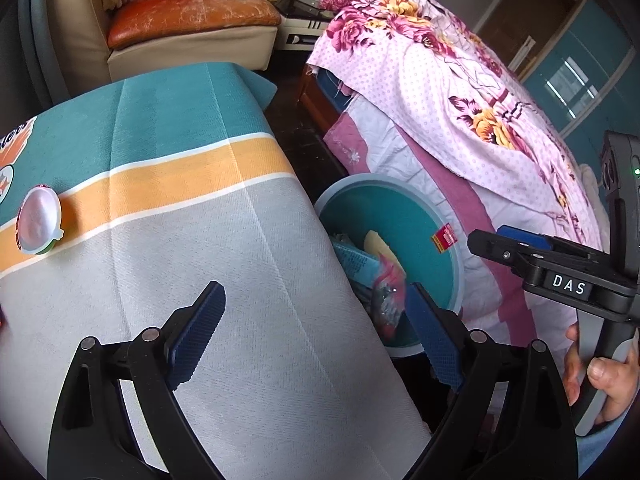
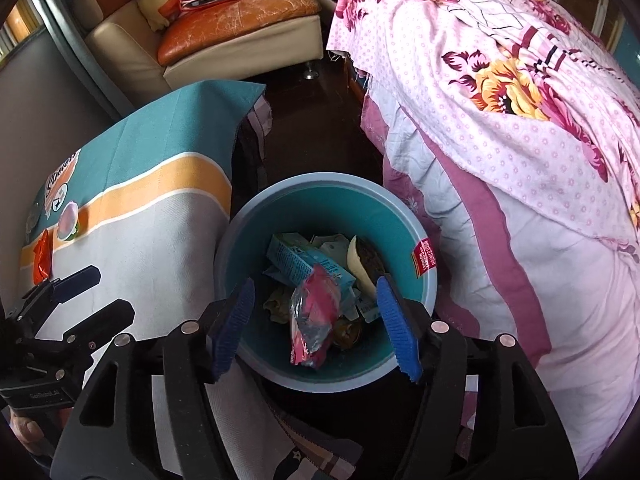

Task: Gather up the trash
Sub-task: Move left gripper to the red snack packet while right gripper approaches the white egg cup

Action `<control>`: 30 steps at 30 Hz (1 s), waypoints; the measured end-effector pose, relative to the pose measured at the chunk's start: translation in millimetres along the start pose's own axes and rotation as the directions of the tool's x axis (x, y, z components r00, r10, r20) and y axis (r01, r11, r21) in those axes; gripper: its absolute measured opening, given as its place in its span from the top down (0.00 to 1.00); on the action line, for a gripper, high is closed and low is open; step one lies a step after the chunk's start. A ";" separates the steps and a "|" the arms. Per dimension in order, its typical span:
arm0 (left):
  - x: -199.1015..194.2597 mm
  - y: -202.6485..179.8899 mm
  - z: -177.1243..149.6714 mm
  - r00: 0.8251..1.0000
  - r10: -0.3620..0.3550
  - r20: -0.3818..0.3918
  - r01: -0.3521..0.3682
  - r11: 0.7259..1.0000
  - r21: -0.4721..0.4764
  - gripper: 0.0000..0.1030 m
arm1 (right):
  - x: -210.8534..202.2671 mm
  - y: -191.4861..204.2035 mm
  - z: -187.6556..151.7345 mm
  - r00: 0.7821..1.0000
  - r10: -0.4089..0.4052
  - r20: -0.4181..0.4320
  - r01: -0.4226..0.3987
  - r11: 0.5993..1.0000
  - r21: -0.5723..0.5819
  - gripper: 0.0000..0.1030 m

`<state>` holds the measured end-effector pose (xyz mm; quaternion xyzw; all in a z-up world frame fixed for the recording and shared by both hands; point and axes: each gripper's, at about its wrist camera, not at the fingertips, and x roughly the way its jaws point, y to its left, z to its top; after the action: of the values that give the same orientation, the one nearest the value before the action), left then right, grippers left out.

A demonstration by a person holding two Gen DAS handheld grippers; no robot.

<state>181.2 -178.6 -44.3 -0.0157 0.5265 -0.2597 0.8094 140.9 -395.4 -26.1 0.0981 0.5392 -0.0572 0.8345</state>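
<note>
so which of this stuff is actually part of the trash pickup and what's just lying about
Part of the job:
- round teal plastic bin, on the floor
- pink foil wrapper, lying in the bin
- round foil-lidded cup, on the table
- orange snack packet, on the table

Just lying about:
- pink floral bedspread
- cream armchair with orange cushion

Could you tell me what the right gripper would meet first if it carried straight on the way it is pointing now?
Most likely the pink snack wrapper lying on top of the trash in the teal bin. The right gripper hangs open above the bin's mouth, nothing between its pads; depth is hard to judge.
</note>
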 end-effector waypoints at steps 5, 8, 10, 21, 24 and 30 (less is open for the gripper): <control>-1.3 5.4 -2.3 1.000 -0.003 -0.001 0.003 1.000 -0.016 0.11 | -5.2 3.1 1.2 1.000 -0.016 0.006 0.016 1.000 -0.004 0.33; -2.6 6.8 -2.9 1.000 -0.006 0.000 0.006 1.000 -0.017 0.11 | -8.7 6.7 0.1 1.000 -0.025 0.008 0.025 1.000 -0.011 0.30; -5.6 8.4 -3.7 1.000 -0.003 0.006 0.003 1.000 -0.017 0.11 | -10.8 9.8 -0.5 1.000 -0.027 0.006 0.027 1.000 -0.016 0.29; -36.6 29.7 -12.0 0.999 0.005 0.047 -0.002 0.999 -0.052 0.11 | -26.5 46.5 -2.3 0.999 -0.029 0.017 0.030 0.997 -0.065 0.27; -47.5 38.8 -14.9 0.998 0.009 0.062 -0.005 0.998 -0.067 0.11 | -31.9 61.5 -2.6 0.999 -0.028 0.023 0.030 0.996 -0.088 0.26; -69.8 63.5 -22.7 0.996 0.023 0.091 -0.014 0.995 -0.103 0.11 | -38.7 97.5 -2.9 0.999 -0.020 0.030 0.024 0.990 -0.141 0.26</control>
<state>165.6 -87.6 -14.5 -0.0641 0.5013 -0.2241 0.8333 142.0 -300.1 18.0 0.0320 0.5312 -0.0297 0.8461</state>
